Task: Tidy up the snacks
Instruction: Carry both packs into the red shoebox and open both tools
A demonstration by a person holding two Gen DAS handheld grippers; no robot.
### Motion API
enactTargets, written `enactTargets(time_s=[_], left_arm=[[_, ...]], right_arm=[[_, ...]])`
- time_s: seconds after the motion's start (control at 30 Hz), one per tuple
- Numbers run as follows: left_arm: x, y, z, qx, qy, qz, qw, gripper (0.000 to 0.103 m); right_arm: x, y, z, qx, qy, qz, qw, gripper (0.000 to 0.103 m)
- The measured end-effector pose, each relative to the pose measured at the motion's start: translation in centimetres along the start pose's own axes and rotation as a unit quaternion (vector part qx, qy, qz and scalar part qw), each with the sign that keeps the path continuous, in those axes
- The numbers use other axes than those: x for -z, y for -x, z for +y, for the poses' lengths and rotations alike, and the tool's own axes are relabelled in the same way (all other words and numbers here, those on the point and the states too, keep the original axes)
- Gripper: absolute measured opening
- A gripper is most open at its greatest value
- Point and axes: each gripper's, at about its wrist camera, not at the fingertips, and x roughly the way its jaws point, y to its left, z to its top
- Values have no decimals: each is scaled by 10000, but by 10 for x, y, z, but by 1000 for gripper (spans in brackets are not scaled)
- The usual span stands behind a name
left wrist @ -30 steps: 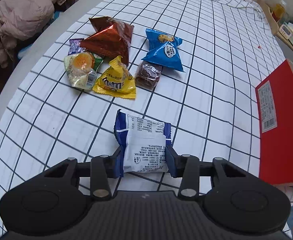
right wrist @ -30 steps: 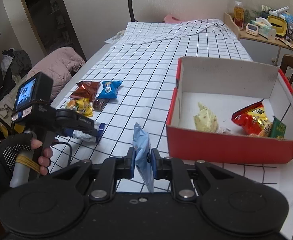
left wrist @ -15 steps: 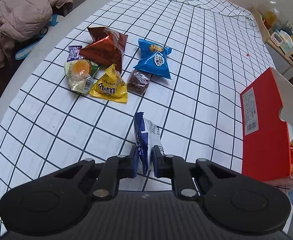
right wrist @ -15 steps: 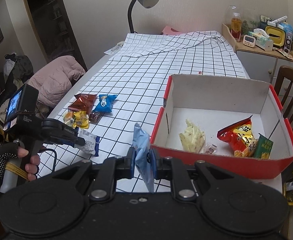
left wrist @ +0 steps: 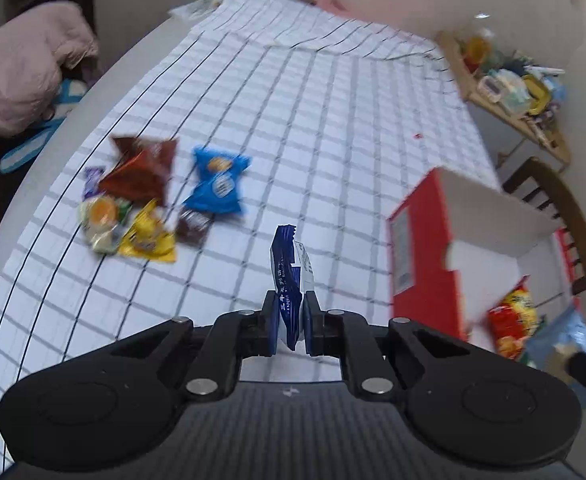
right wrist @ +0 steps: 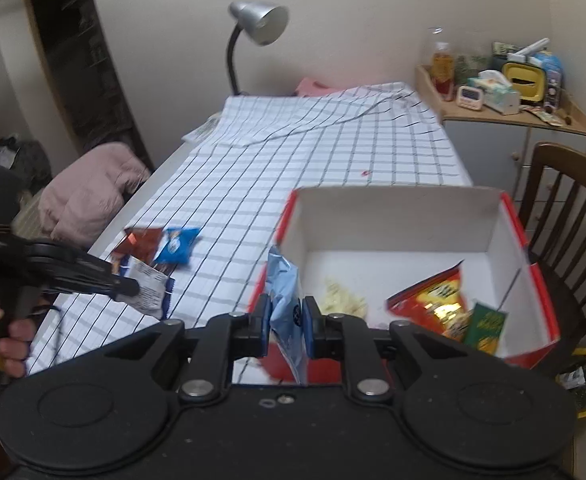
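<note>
My left gripper (left wrist: 291,326) is shut on a dark blue and white snack packet (left wrist: 289,268) and holds it edge-on above the checked tablecloth (left wrist: 313,128). The same left gripper (right wrist: 127,286) and its packet (right wrist: 149,290) show at the left of the right wrist view, in a person's hand (right wrist: 9,344). My right gripper (right wrist: 286,322) is shut on a light blue snack bag (right wrist: 283,292) at the near left corner of the red box (right wrist: 537,292). Several loose snacks lie together on the cloth: a brown bag (left wrist: 143,172), a blue bag (left wrist: 217,186), a yellow packet (left wrist: 149,236).
The red box holds a red chip bag (right wrist: 433,300), a green packet (right wrist: 485,326) and a pale snack (right wrist: 343,300). A desk lamp (right wrist: 253,36) stands at the far end. A wooden chair (right wrist: 569,216) is right of the box, a pink jacket (right wrist: 89,196) left of the table.
My left gripper shut on the dark blue packet and lifted it off the cloth. My right gripper carried the light blue bag up to the box's near left corner.
</note>
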Motion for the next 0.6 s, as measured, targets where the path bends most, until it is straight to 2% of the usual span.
enactTargets(time_s=[0.17, 0.33, 0.6], left_arm=[[-17, 14, -51, 356, -419, -183, 9983, 12], [-22, 11, -106, 641, -995, -210, 9927, 12], [-13, -28, -165, 805, -1479, 51, 9857, 12]], right_arm=[[-13, -2, -29, 200, -175, -150, 9995, 14], [-20, -11, -63, 446, -327, -229, 9982, 14], [-13, -43, -107, 580, -690, 62, 9959, 14]])
